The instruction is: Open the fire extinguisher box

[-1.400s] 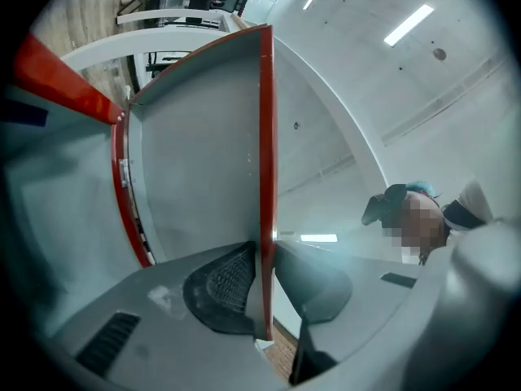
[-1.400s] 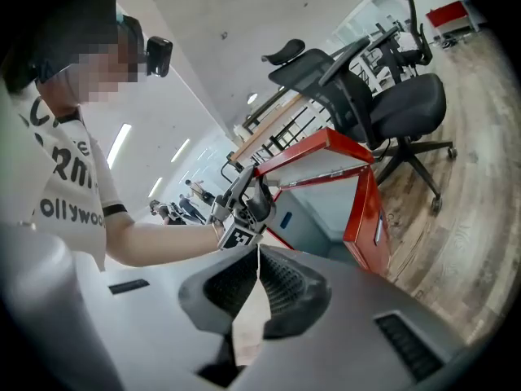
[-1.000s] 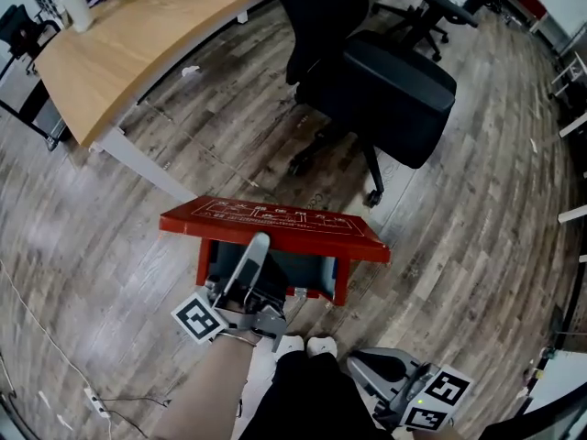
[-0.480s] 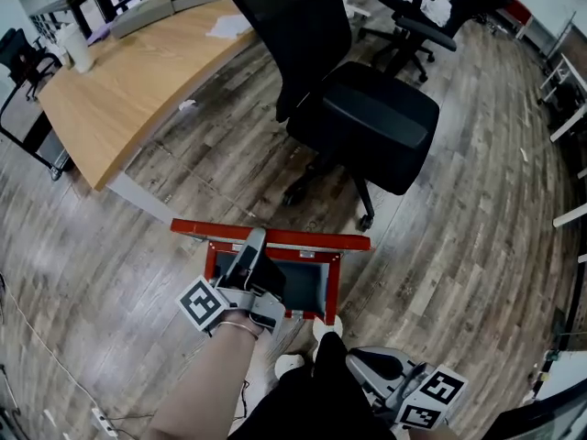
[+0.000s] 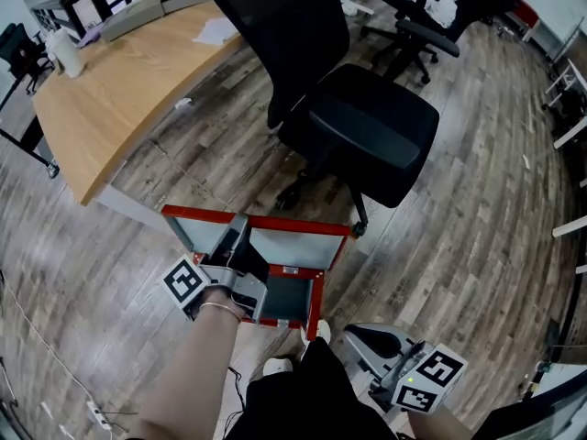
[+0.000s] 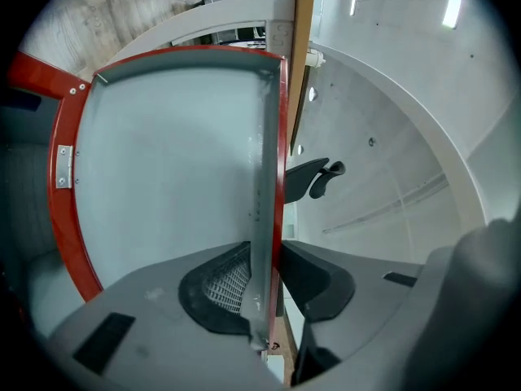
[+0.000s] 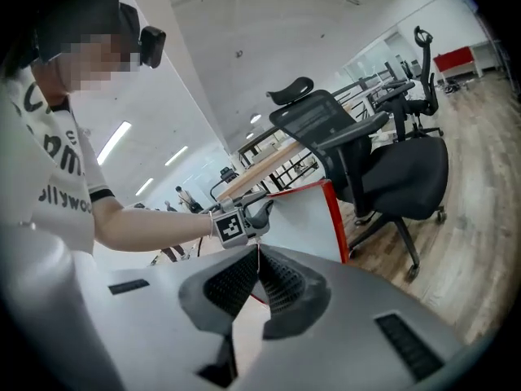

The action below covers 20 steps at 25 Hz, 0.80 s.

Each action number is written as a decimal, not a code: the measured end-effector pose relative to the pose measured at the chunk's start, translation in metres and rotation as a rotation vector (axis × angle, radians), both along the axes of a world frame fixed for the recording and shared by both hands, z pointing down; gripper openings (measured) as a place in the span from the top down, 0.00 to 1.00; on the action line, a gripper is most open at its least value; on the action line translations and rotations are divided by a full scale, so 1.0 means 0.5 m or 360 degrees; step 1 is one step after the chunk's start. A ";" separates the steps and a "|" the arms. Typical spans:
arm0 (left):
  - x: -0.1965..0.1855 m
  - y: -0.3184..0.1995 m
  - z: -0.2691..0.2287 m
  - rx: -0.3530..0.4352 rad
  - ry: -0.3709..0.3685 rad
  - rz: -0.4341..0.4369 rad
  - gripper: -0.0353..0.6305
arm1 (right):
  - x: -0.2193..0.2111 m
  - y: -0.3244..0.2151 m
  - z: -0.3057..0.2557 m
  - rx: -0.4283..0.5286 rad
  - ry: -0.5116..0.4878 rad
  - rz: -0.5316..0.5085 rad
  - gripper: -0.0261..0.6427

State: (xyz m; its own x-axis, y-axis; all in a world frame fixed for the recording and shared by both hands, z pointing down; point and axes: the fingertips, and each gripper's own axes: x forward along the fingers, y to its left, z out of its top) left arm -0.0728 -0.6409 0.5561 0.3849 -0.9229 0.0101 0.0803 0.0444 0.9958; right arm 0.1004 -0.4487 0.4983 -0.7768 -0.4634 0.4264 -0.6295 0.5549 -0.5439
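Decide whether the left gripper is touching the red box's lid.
Touching. The left gripper view shows the lid between the opening jaws of the left gripper, one ribbed pad against its grey face.

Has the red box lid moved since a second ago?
Yes. The lid has swung up and back toward the office chair, now showing its grey inside.

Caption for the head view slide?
Left hand-held gripper, jaws opening on the edge between them, holds the red lid raised; right hand-held gripper hangs low.
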 end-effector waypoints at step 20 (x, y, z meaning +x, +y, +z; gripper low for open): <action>0.013 -0.171 0.110 -0.0205 -0.0159 -0.0018 0.90 | -0.087 -0.303 0.056 0.0105 0.0028 -0.0191 0.94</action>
